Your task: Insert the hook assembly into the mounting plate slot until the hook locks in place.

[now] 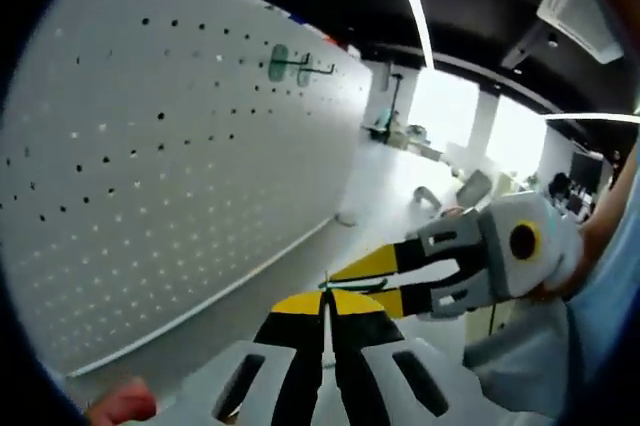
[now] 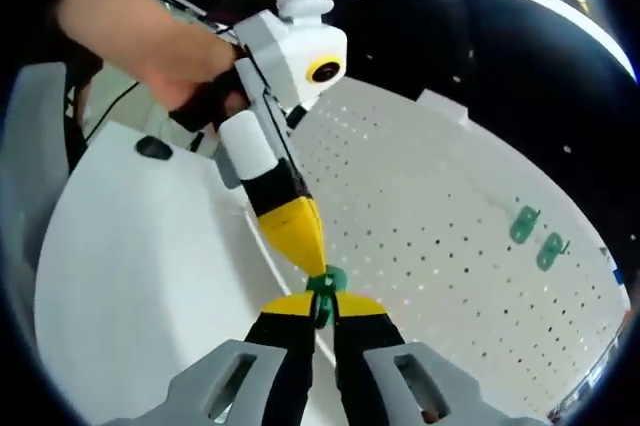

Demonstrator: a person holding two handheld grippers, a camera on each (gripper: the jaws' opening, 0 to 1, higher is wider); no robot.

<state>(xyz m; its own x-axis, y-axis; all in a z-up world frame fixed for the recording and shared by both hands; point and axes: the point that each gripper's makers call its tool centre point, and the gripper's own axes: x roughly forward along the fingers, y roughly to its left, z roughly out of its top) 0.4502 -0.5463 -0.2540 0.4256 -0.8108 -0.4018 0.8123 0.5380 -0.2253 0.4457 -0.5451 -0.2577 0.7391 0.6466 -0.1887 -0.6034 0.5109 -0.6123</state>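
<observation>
Right gripper view, bottom centre: your right tool (image 2: 322, 308) and left tool (image 2: 312, 264) both pinch the green hook assembly (image 2: 325, 289) between pressed-together tips. Behind, at right, the white perforated mounting plate (image 2: 450, 246) carries two green hooks (image 2: 535, 238).

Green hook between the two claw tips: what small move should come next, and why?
Probably carry the hook toward the pegboard and line it up with a free hole. Both claws, left and right, meet at the hook, which sits off the board. Two green hooks already hang there, so the board looks like the target.
</observation>
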